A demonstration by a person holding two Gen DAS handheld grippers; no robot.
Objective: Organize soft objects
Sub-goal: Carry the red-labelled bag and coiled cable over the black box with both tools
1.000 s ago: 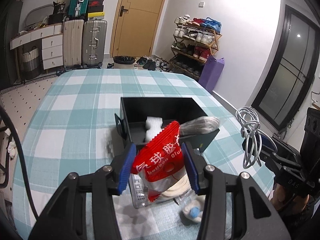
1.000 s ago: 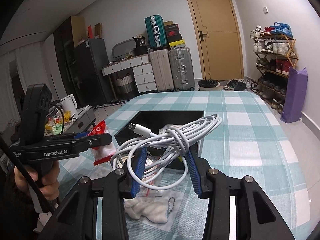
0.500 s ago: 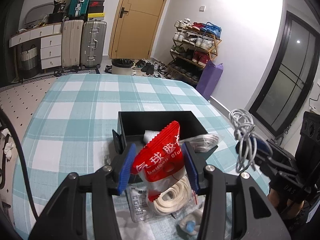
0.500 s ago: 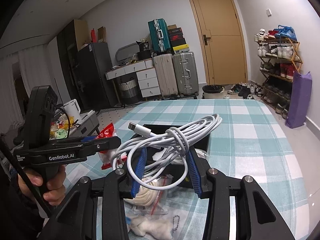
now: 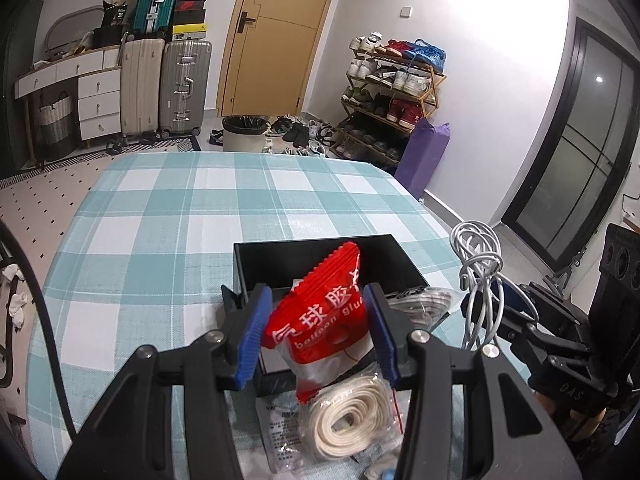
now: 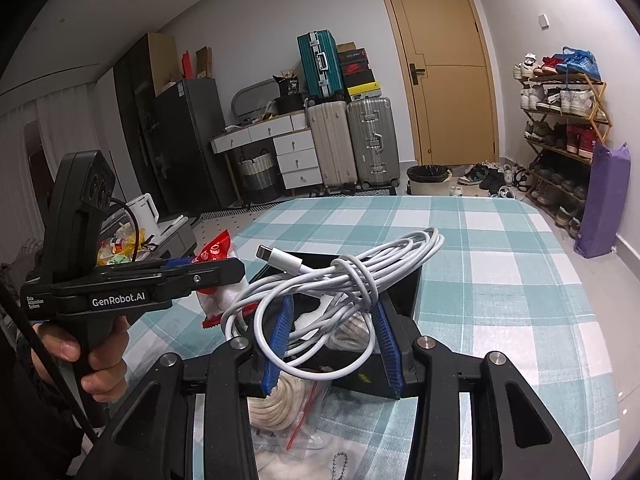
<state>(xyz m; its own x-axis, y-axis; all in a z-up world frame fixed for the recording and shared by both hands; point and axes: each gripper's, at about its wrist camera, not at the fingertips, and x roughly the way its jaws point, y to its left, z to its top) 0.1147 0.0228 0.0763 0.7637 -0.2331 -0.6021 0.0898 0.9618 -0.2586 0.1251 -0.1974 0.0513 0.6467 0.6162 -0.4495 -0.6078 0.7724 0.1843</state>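
My left gripper is shut on a red balloon-glue packet and holds it in the air above the near edge of the open black box. My right gripper is shut on a coiled white charging cable, held in the air over the box. In the left wrist view the cable and right gripper are at the right. In the right wrist view the left gripper and its packet are at the left.
A clear zip bag with a coiled cream cord and a white plush item lie on the checked tablecloth in front of the box. Another bagged cable rests on the box's right side. Suitcases, door and shoe rack stand far behind.
Both grippers have risen and pulled back slightly with their loads; the box and the bag with cream cord now sit lower and nearer in both views.
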